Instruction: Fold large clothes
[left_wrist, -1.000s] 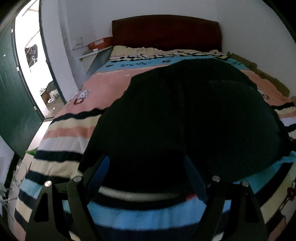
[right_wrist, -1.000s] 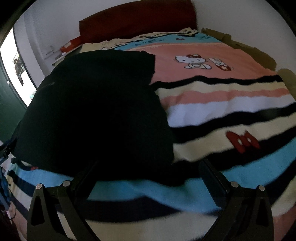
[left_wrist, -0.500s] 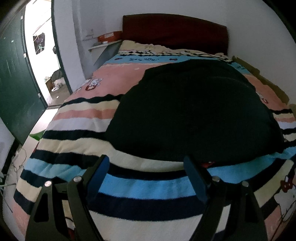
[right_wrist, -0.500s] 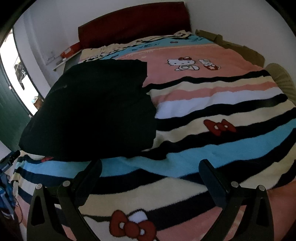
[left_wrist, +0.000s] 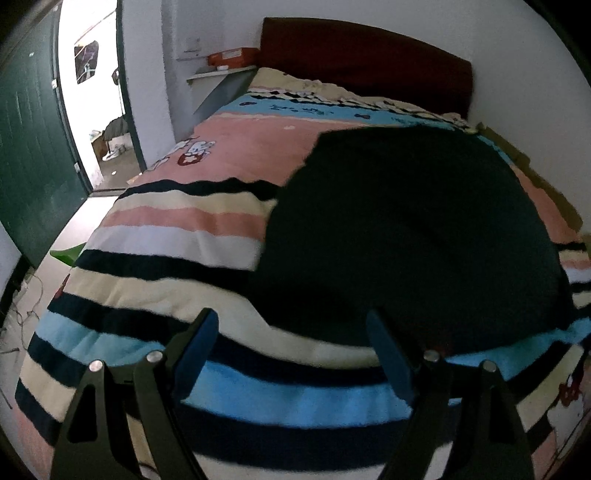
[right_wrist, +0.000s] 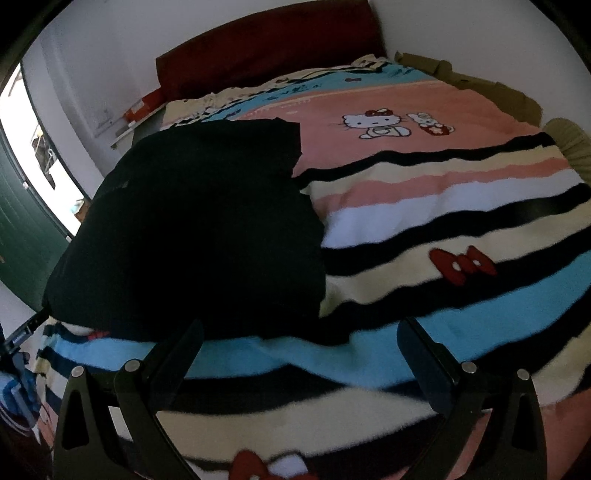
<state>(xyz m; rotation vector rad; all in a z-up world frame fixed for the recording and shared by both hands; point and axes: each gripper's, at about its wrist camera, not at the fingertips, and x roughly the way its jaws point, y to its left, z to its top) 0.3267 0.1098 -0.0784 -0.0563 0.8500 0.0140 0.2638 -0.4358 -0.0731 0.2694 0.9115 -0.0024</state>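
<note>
Black garment (left_wrist: 406, 229) is lying flat on the striped Hello Kitty blanket (left_wrist: 177, 273). It fills centre-right of the left wrist view and centre-left of the right wrist view (right_wrist: 199, 229). Outline reads as a compact block with fairly straight side edges, so it looks already partly folded. Can't tell the layer count, the fabric is too dark.

Left gripper (left_wrist: 291, 350): jaws spread wide with nothing between them, hanging over the blanket's stripes at the lower centre of its frame. Its right finger (left_wrist: 388, 354) sits just in front of the garment's near hem; contact not clear.

Right gripper (right_wrist: 299, 354): also released and empty, over the blue stripe. The garment's near right corner is just above its left finger (right_wrist: 177, 358).

Step, as I judge it: between folds. Both tools are off the cloth and lining up on the near edge.

Next move probably needs:
- each gripper lowered onto a near corner of the garment
- pinching every layer at the hem without catching the blanket pile underneath
- both corners lifted evenly and carried toward the headboard (left_wrist: 365, 62) at the top of frame

Risk: black cloth against black stripe makes the hem hard to find.
</note>
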